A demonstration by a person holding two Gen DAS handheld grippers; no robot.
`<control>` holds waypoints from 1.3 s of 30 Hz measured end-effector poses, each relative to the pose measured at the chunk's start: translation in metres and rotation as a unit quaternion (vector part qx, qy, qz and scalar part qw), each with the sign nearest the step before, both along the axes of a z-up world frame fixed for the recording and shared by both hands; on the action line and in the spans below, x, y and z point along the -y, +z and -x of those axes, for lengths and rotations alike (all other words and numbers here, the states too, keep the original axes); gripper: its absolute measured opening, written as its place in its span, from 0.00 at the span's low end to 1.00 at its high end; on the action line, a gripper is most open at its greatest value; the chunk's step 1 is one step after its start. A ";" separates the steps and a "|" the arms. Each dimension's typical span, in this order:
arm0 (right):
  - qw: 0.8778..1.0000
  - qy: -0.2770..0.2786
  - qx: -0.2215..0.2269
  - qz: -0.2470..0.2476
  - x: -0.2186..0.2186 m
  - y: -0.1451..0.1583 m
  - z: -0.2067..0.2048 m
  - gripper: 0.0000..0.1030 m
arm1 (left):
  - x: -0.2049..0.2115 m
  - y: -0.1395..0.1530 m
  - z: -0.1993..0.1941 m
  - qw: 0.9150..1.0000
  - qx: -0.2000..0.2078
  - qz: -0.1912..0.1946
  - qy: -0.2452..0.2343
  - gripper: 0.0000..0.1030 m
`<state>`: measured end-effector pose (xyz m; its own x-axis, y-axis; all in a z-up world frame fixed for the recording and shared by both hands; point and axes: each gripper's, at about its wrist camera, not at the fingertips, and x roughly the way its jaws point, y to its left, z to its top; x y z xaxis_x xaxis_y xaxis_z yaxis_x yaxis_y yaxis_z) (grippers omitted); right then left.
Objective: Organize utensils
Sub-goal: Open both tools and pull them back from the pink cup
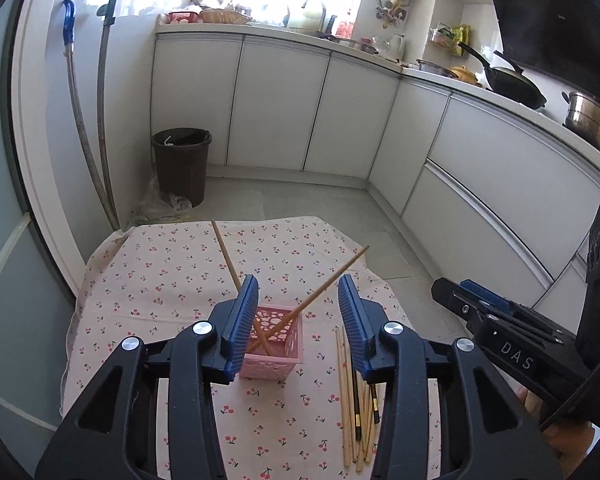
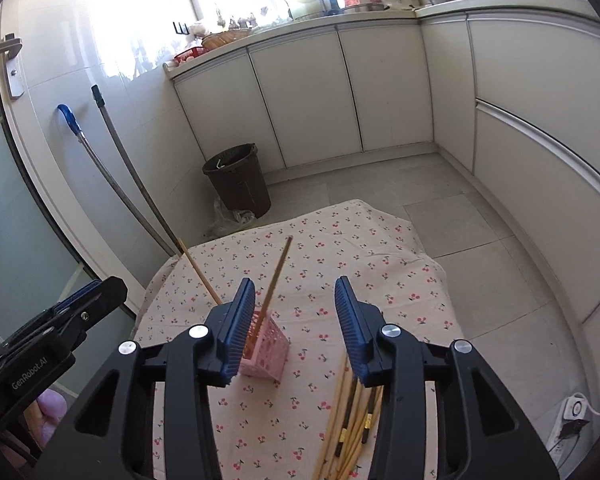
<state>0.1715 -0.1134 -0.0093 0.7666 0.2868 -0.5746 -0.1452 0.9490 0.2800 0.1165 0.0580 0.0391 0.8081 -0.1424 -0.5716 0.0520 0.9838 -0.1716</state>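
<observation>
Two chopsticks (image 1: 323, 286) already lean crossed in the small pink basket (image 1: 274, 350) standing mid-desk on the cherry-print cloth (image 1: 172, 280), while the loose chopstick bundle (image 1: 357, 392) lies flat just right of it, near the front edge. The left gripper (image 1: 298, 320) and right gripper (image 2: 296, 320) both hover above with jaws open and empty. The light basket looks easy to tip: a nudge against the long leaning sticks, or a stick dropped in at an angle, could topple it.
</observation>
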 end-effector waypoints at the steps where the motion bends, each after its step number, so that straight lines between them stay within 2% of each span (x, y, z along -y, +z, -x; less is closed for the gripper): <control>1: 1.000 -0.007 0.000 0.005 0.004 -0.002 0.005 0.49 | 0.004 -0.003 0.003 1.000 -0.001 -0.005 -0.002 0.39; 12: 0.998 -0.060 -0.017 0.029 0.041 -0.023 0.032 0.65 | 0.030 -0.022 0.021 1.000 -0.016 -0.019 -0.018 0.48; 29: 0.992 -0.117 -0.027 0.047 0.075 -0.032 0.045 0.89 | 0.057 -0.036 0.020 0.998 -0.033 -0.036 -0.028 0.76; 31: 0.991 -0.123 -0.031 0.045 0.080 -0.033 0.048 0.93 | 0.057 -0.036 0.018 0.998 -0.035 -0.034 -0.027 0.83; 34: 0.990 -0.125 -0.045 0.042 0.087 -0.036 0.048 0.93 | 0.061 -0.040 0.014 0.998 -0.044 -0.038 -0.026 0.88; 39: 0.989 -0.131 -0.054 0.031 0.100 -0.036 0.051 0.93 | 0.074 -0.055 0.000 0.994 -0.087 -0.033 -0.055 0.92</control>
<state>0.1201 -0.2132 -0.0452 0.7426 0.0484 -0.6680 0.1361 0.9657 0.2213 0.1168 -0.0158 -0.0155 0.6778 -0.1819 -0.7124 0.1344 0.9832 -0.1232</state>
